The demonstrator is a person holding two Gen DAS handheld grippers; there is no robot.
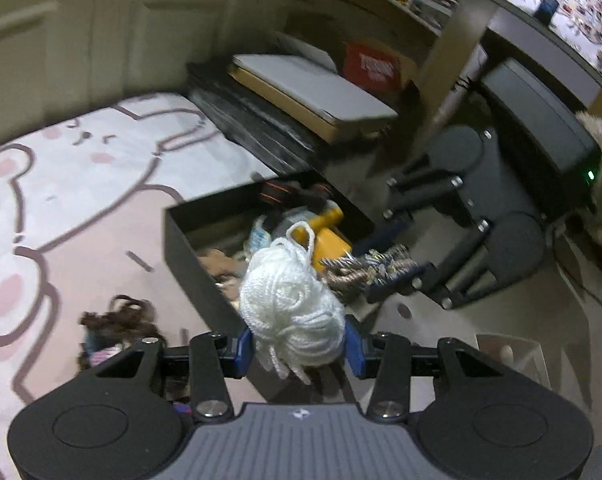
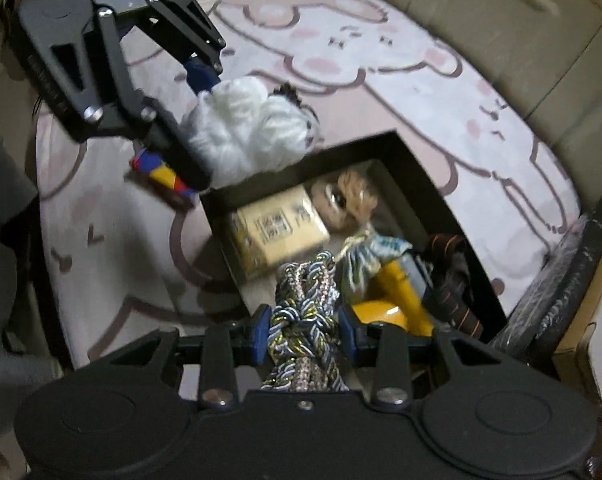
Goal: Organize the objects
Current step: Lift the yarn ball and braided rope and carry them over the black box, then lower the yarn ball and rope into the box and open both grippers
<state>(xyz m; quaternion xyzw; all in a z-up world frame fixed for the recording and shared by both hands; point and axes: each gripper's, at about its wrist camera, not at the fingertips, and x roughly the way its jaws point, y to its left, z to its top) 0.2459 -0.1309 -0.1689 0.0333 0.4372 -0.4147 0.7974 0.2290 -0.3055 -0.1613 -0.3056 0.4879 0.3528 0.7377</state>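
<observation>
In the left wrist view my left gripper [image 1: 300, 350] is shut on a ball of white yarn [image 1: 293, 304], held over the near edge of an open black box [image 1: 189, 248] on the rug. My right gripper [image 2: 303, 332] is shut on a bundle of braided metallic cord [image 2: 305, 292] and points steeply down over the same box [image 2: 341, 152]. Each view shows the other gripper: the right one [image 1: 393, 280] with its cord [image 1: 353, 272], the left one [image 2: 197, 120] with the yarn [image 2: 245, 128]. In the box lie a tan carton [image 2: 277, 232], a doll's head [image 2: 349, 196] and a yellow item [image 2: 397, 292].
A pink and white rabbit-pattern rug [image 1: 81, 200] lies under the box. On it are a dark-haired doll [image 1: 117, 328] and a small multicoloured item [image 2: 161, 176]. Stacked flat boxes [image 1: 301, 96], a red box [image 1: 371, 66] and a black device [image 1: 541, 128] stand behind. Cabinet doors [image 2: 501, 20] border the rug.
</observation>
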